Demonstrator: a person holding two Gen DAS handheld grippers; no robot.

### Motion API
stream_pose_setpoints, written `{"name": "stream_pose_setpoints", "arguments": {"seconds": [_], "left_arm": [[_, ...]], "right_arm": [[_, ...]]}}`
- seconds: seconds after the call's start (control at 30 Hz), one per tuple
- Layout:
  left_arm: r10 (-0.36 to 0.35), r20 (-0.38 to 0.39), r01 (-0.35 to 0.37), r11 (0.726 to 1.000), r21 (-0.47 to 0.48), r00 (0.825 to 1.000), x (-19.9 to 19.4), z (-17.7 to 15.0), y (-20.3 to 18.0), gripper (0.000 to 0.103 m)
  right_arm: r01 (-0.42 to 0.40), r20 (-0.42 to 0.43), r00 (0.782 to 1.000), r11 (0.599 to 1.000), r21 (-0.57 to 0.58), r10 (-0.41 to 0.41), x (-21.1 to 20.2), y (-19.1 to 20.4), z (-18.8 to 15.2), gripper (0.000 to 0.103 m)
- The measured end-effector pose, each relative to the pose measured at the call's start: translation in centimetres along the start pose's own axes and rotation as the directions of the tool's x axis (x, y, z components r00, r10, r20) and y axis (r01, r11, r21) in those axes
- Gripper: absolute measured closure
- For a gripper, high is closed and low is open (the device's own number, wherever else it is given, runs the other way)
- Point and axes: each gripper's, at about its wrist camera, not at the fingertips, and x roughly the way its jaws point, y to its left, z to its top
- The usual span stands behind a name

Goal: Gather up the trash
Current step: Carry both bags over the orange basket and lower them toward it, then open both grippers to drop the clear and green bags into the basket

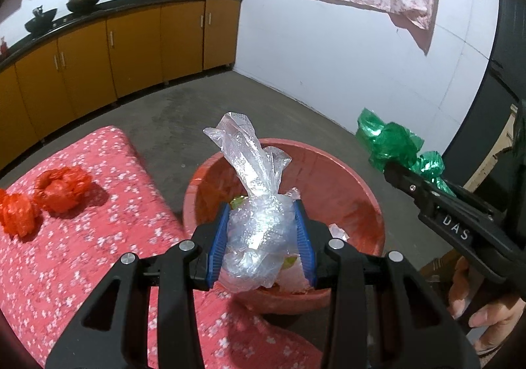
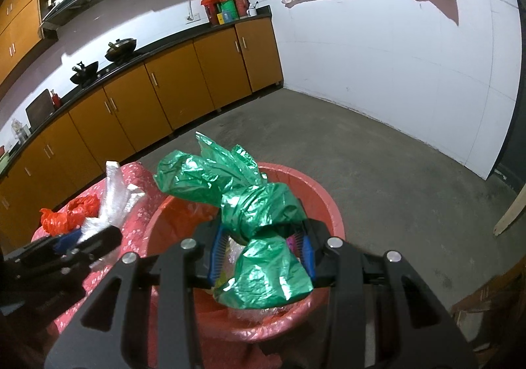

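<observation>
A clear bag (image 1: 259, 221) is held in the left tool (image 1: 263, 237) at lower centre, above the red basin (image 1: 358, 191). A green bag (image 2: 259, 224) is clamped in the right tool (image 2: 263, 257). Both are judged light, soft and slippery (best pinched at the bunched middle). 2 orange bags (image 1: 62, 188) lie at the left.

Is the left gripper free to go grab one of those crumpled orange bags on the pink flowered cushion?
Probably not yet: the left gripper is shut on a clear plastic bag over the red basin. The nearer orange bag lies unobstructed.
</observation>
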Motion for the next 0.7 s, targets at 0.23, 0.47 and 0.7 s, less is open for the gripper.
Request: {"name": "stream_pose_setpoints", "arguments": {"seconds": [0.23,0.47,0.7], "left_arm": [[-0.016,-0.019,0.016,1.000,0.018,1.000,2.1,0.3,-0.2,0.064],[-0.014,-0.035,0.015,1.000,0.024,0.999,3.7,0.7,-0.1,0.060],[0.002,-0.056,-0.003,1.000,-0.010,0.998,4.7,0.4,1.2,0.047]], "right_arm": [[-0.005,-0.012,1.000,1.000,0.004,0.005,1.4,-0.3,0.2,0.066],[-0.037,-0.020,0.999,0.999,0.030,0.037,2.6,-0.8,0.2,0.063],[-0.052,-0.004,0.999,0.997,0.055,0.053,2.8,-1.3,0.3,0.050]]}}
